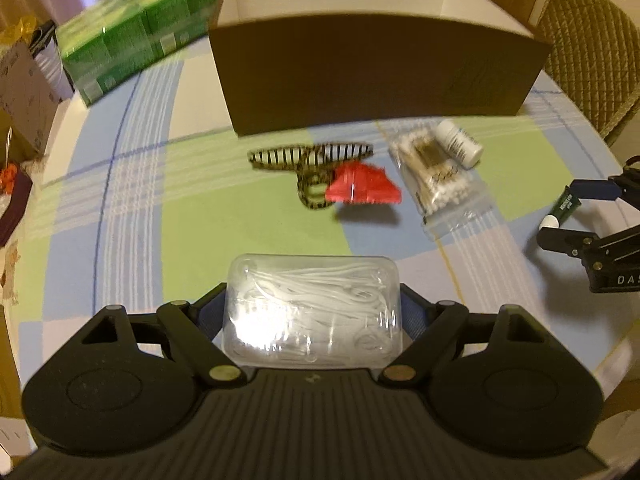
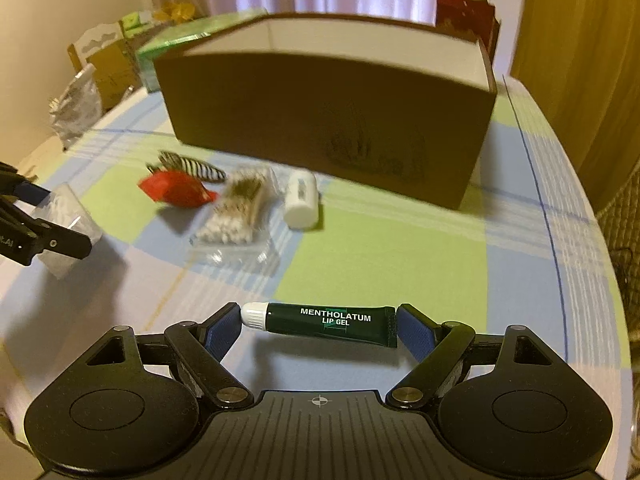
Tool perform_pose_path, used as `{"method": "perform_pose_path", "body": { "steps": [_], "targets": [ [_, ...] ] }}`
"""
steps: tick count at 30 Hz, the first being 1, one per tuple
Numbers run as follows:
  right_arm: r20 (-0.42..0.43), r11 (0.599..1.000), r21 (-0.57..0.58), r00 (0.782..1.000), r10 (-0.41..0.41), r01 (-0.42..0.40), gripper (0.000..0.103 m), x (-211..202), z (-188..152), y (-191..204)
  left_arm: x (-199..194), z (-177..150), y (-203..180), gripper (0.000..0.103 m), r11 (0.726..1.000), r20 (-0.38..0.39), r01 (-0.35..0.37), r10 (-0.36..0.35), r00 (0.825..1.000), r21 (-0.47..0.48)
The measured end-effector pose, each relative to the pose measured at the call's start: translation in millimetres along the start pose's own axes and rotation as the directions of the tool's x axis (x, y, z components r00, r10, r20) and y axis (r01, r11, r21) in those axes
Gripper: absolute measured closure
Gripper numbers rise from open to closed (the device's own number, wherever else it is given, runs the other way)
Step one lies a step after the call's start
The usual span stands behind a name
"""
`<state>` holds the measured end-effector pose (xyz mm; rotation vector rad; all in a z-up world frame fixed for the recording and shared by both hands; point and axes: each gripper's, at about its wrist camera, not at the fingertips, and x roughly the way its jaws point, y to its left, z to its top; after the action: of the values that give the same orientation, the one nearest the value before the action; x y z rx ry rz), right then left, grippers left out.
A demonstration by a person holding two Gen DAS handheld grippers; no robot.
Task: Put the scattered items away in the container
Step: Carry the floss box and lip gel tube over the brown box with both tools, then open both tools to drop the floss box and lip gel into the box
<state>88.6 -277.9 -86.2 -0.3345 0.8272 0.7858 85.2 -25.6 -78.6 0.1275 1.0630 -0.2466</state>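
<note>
My left gripper [image 1: 313,312] is shut on a clear plastic box of floss picks [image 1: 312,304], held above the checked tablecloth. My right gripper [image 2: 319,326] is shut on a dark green lip gel tube [image 2: 332,322], pinched end to end, white cap to the left. The brown open-topped box [image 1: 376,76] stands beyond both, white inside. In front of it lie a striped hair claw [image 1: 308,160], a red clip [image 1: 362,186], a bag of cotton swabs [image 1: 434,172] and a small white bottle [image 1: 458,142]. The right gripper [image 1: 560,216] shows at the left view's right edge.
A green wrapped pack [image 1: 132,32] lies left of the box. Cartons and bags [image 1: 24,92] crowd the table's left edge. A quilted chair back [image 1: 588,48] stands at the right. In the right wrist view a red bag [image 2: 466,12] sits behind the box.
</note>
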Motion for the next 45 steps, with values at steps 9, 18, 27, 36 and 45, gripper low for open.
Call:
{"method": "perform_pose_path", "body": {
  "steps": [9,18,27,36,45],
  "targets": [
    [0.129,0.998,-0.052,0.991,0.028,-0.022,0.017,-25.6,47.1,0.4,-26.7,40.7,-0.5,0.020,0.999,0.106,0.023,-0.027,0.994,0.044],
    [0.248,0.998,-0.064,0.969,0.018,-0.002,0.017,-24.2,108.4,-18.5,-31.1,114.0,7.1,0.020,0.996,0.211,0.024,-0.041,0.977,0.083],
    [0.233,0.999,-0.020,0.972,0.036,-0.032,0.017,17.7,168.9,-52.5,7.8,200.1,14.5,0.020,0.993,0.176,0.055,-0.072,0.982,0.102],
    [0.025,0.996,0.060,0.997,0.068,-0.069,0.017,78.2,184.3,-76.0,91.2,230.8,17.3,0.020,0.994,-0.055,0.067,-0.062,0.997,0.089],
    [-0.098,0.997,0.064,0.994,0.055,-0.048,0.017,99.9,184.4,-77.0,113.9,230.4,12.8,0.020,0.989,-0.128,0.063,-0.046,0.991,0.133]
  ]
}}
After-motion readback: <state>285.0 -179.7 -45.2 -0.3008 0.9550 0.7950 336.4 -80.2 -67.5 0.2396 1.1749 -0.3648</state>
